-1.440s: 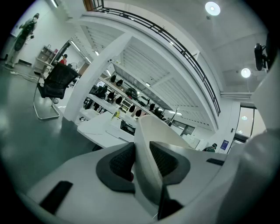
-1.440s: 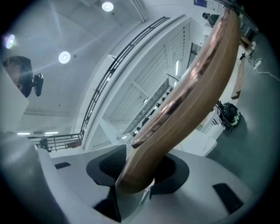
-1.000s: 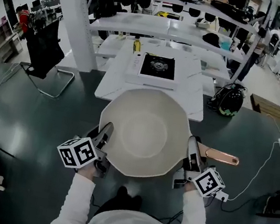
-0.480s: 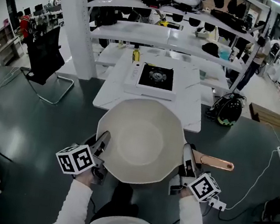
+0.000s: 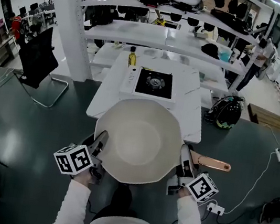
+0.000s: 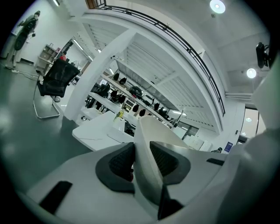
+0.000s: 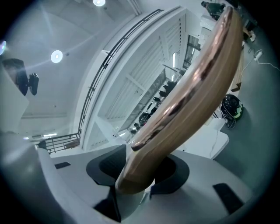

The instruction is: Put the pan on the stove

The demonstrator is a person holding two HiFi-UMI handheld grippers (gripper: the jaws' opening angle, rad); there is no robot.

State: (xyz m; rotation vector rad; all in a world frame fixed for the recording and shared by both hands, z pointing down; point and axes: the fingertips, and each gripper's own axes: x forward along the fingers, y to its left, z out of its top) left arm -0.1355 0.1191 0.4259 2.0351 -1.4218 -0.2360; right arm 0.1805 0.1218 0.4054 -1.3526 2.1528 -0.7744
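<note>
Pan (image 5: pixel 138 138) now closer to the stove (image 5: pixel 154 83) on the bench (image 5: pixel 107 98), left claw (image 5: pixel 100 140) clamped on its rim, right claw (image 5: pixel 183 157) on the copper handle (image 5: pixel 215 163); set-down likely next.

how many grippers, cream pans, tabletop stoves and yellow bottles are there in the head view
grippers: 2 (left gripper, right gripper, both shut on the pan)
pan: 1
stove: 1
bottle: 1
total: 5
</note>
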